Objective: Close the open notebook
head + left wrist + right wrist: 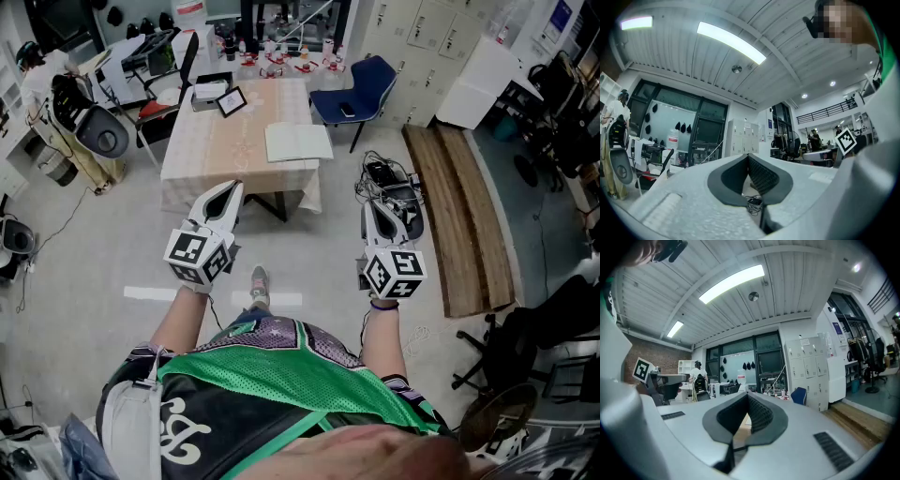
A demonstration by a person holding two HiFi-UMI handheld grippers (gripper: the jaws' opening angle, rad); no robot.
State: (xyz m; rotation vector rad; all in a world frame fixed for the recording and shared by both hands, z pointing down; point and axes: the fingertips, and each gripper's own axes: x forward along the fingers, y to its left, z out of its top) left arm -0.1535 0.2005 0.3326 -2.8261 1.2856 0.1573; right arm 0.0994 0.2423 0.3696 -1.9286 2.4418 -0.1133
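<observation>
White pages on notebook [298, 142]; beige, faintly patterned tablecloth [216, 155] beneath, ahead of both grippers. Pale grey shells, dark grey ribbed pads, black-and-white square markers on left gripper [228, 190] and right gripper [389, 208]. Blue chair [361, 89] beyond right gripper, brown planks [469, 206] off its right side.

notebook [298, 142]: matt white paper | tablecloth [220, 155]: pale matt cloth | floor boards [472, 211]: bare wood
</observation>
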